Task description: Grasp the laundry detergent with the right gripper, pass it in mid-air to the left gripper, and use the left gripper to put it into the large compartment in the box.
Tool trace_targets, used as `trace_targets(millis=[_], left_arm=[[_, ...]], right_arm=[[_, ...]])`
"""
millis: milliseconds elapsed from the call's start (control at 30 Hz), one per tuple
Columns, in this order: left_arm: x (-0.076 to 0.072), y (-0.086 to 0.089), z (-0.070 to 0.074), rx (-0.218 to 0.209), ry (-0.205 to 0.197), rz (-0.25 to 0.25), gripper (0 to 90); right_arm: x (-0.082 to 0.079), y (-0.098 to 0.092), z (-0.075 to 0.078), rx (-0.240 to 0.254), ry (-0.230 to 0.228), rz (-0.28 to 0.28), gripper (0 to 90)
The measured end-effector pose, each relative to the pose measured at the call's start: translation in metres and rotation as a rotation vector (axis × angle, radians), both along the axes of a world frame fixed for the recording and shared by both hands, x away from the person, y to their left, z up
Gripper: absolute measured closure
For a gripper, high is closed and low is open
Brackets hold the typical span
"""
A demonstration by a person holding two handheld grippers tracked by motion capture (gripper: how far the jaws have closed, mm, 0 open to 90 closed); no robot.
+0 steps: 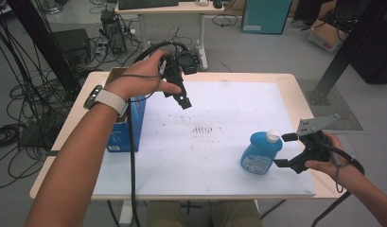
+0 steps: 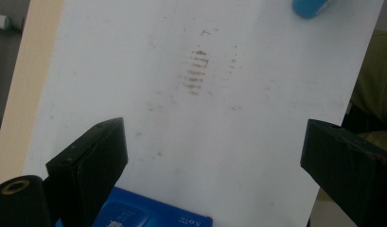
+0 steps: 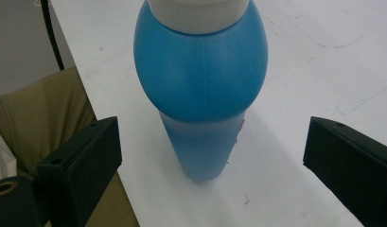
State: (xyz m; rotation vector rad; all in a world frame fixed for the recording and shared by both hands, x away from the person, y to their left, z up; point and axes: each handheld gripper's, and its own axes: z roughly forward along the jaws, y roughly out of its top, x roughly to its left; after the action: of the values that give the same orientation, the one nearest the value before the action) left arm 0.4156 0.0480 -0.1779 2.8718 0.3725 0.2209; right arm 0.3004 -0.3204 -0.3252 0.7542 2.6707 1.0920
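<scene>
right gripper point(image 1: 286, 150): jaws wide apart, nothing clamped, lined up beside the blue bottle, likely set to close on it
left gripper point(image 1: 182, 98): jaws wide, nothing between them, held up over the table's far left, seems parked out of the way
table point(image 1: 295, 94): white sheet on top, brown smudge marks mid-sheet
blue box point(image 1: 127, 127): stands at the left edge, below the left gripper
blue bottle point(image 1: 261, 152): upright, white cap, near right front, just left of the right gripper
high view: gives whole layout, both hands
right gripper view: bottle point(image 3: 200, 85) close up, centred between the jaws, pads not touching
left gripper view: smudges point(image 2: 197, 71), box top point(image 2: 148, 215)
</scene>
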Motion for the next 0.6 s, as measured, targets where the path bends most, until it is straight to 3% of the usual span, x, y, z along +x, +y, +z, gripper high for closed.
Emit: trace_targets(millis=[600], left_arm=[[0.0006, 0.0007, -0.0013, 0.002, 0.007, 0.004, 8.5]], right_arm=[[-0.0001, 0.0, -0.0012, 0.007, 0.004, 0.005, 5.0]])
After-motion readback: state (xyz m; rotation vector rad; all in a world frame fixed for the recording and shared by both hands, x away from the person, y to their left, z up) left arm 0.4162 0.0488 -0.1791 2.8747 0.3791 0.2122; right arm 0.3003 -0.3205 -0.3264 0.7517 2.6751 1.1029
